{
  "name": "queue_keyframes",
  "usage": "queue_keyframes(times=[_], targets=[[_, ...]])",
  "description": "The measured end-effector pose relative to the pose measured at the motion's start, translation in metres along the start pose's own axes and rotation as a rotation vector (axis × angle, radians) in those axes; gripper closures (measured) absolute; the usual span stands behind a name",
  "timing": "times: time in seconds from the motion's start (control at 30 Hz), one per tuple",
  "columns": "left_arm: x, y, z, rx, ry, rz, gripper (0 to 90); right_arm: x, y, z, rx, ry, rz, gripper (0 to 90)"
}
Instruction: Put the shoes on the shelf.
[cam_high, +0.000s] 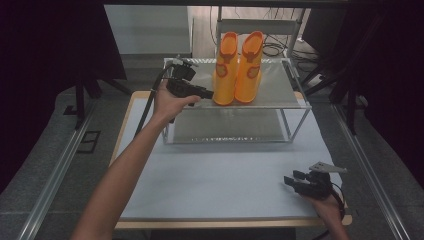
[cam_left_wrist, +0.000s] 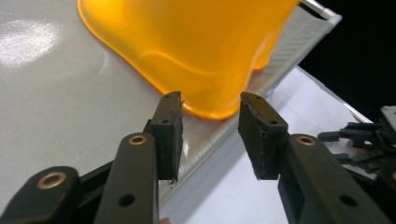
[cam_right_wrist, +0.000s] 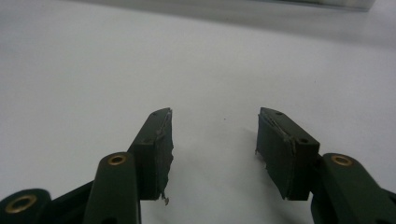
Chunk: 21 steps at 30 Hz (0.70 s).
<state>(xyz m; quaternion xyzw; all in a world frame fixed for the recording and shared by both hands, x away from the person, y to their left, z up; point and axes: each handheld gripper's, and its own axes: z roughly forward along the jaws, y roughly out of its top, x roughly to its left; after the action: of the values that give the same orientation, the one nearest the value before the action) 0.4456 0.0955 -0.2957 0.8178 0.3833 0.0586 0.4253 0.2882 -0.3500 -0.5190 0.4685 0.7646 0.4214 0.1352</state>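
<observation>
The orange boots (cam_high: 238, 67) are stood upright as a pair on the rack's (cam_high: 280, 95) top shelf, just released by the left gripper (cam_high: 206, 93), its jaws parted; the right gripper (cam_high: 292, 181) is rested wide near the tabletop's front right corner.

The orange boot (cam_left_wrist: 196, 51) is cut off by the top edge.

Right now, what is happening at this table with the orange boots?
A person holds a gripper in each hand. The left gripper is at the toe of the left orange boot on the rack's top shelf, jaws open, not pressing it. Both boots stand upright together. The right gripper rests open over the table.
</observation>
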Motion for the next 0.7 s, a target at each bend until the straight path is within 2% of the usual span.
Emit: queue_keyframes(times=[0.17, 0.23, 0.57, 0.7], targets=[[-0.004, -0.015, -0.015, -0.015, -0.001, 0.039, 57.7, 0.0, 0.0, 0.0, 0.001, -0.001, -0.002, 45.3], [-0.006, -0.024, -0.02, -0.02, -0.017, 0.048, 57.6, 0.0, 0.0, 0.0, 0.001, -0.001, -0.001, 45.3], [-0.009, -0.081, -0.037, -0.041, -0.055, 0.049, 56.2, 0.0, 0.0, 0.0, 0.003, -0.003, 0.002, 45.3], [-0.009, -0.103, -0.04, -0.031, -0.047, 0.05, 55.4, 0.0, 0.0, 0.001, 0.005, -0.004, 0.001, 45.3]])
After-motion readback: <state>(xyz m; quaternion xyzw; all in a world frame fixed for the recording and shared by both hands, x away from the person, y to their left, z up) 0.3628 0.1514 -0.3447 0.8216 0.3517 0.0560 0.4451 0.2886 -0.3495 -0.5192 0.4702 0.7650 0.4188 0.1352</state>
